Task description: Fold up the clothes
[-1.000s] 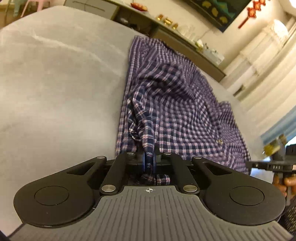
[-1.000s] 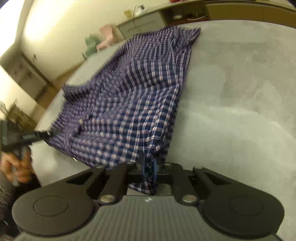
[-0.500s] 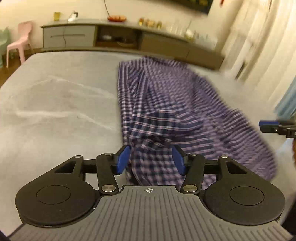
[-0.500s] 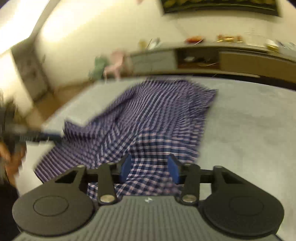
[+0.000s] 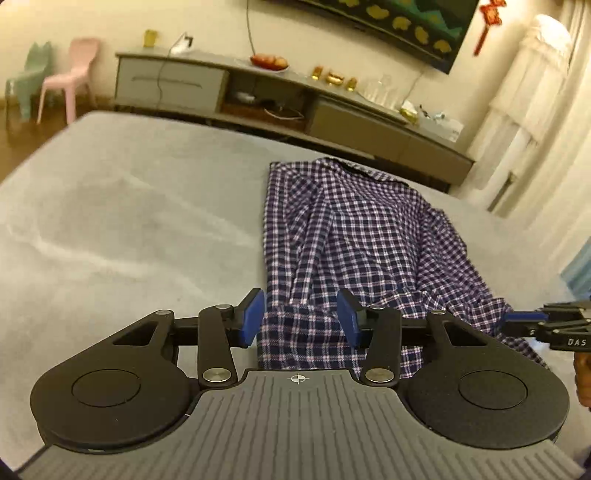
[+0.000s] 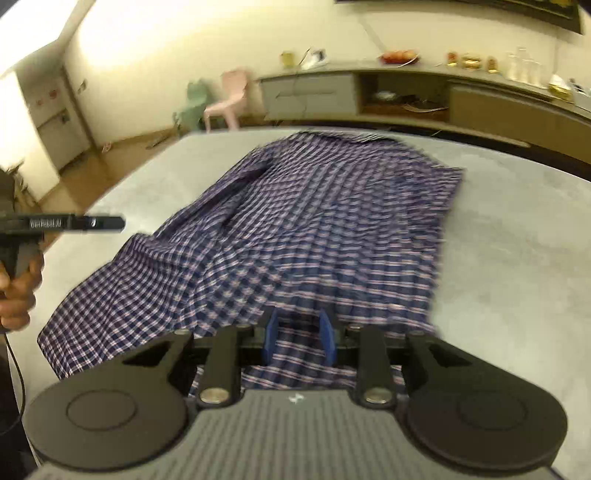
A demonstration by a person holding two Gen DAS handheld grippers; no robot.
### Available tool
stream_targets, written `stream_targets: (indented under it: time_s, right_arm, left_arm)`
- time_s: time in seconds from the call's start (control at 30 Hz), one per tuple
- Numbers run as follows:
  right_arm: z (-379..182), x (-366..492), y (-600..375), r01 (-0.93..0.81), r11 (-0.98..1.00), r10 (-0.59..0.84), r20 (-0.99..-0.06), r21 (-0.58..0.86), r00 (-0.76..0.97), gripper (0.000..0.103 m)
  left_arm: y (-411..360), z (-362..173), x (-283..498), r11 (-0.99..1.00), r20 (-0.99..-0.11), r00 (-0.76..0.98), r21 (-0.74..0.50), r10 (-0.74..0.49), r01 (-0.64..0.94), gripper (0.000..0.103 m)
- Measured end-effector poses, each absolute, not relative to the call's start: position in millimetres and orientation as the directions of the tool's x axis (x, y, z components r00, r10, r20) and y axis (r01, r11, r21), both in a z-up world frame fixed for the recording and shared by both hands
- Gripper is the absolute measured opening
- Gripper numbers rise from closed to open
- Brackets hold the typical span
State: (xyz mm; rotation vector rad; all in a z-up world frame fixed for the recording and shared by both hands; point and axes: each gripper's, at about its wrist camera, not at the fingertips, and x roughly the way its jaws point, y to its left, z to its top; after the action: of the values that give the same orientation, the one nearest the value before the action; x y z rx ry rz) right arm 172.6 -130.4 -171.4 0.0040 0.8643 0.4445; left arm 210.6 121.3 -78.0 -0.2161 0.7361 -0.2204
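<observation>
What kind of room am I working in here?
Most likely a home living room: a long low media cabinet under a wall-mounted screen, small plastic chairs in the corner, and the plaid shirt spread on a grey padded surface.

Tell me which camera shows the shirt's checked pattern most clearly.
The left wrist view: the shirt is sharp there, each check distinct, lying on the grey bed. In the right wrist view the shirt fills more of the picture, but it is blurred.
</observation>
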Motion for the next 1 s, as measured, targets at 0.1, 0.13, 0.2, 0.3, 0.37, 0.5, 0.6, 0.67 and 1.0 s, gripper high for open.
stream_targets:
  time_s: [0.1, 0.13, 0.2, 0.3, 0.37, 0.5, 0.6, 0.67, 1.0]
  right_arm:
    - [-184, 185, -110, -0.383, 0.921, 0.289, -0.795, 0.078, 0.534, 0.025]
    - [-180, 185, -109, -0.375, 0.924, 0.285, -0.798, 0.08, 0.531, 0.025]
    - [-173, 185, -107, -0.361, 0.929, 0.279, -0.801, 0.085, 0.53, 0.026]
    - [-149, 173, -106, -0.372, 0.922, 0.316, -0.756, 0.103, 0.574, 0.026]
    - [-146, 174, -97, -0.383, 0.913, 0.352, -0.743, 0.138, 0.57, 0.026]
    - [-179, 178, -71, -0.402, 0.91, 0.315, -0.8, 0.101, 0.511, 0.026]
    - [-168, 171, -68, -0.389, 0.919, 0.278, -0.799, 0.061, 0.533, 0.027]
    - [-147, 161, -77, -0.368, 0.922, 0.319, -0.769, 0.118, 0.554, 0.027]
    - [-136, 85, -127, -0.301, 0.95, 0.247, -0.802, 0.088, 0.544, 0.027]
  left_arm:
    - [111, -82, 216, 0.977, -0.675, 0.712, -0.201, -0.195, 0.077, 0.041]
    - [110, -84, 216, 0.978, -0.683, 0.706, -0.196, -0.185, 0.067, 0.041]
    - [111, -82, 211, 0.983, -0.674, 0.722, -0.18, -0.156, 0.045, 0.04]
    - [104, -66, 195, 0.975, -0.606, 0.768, -0.195, -0.207, 0.109, 0.04]
    - [97, -64, 190, 0.963, -0.603, 0.753, -0.216, -0.263, 0.163, 0.041]
    - [77, -81, 189, 0.943, -0.669, 0.666, -0.228, -0.331, 0.24, 0.041]
    - [67, -89, 184, 0.944, -0.687, 0.649, -0.196, -0.327, 0.267, 0.041]
    - [65, -87, 177, 0.937, -0.678, 0.65, -0.195, -0.343, 0.291, 0.041]
    - [42, -106, 124, 0.855, -0.695, 0.571, -0.126, -0.438, 0.503, 0.041]
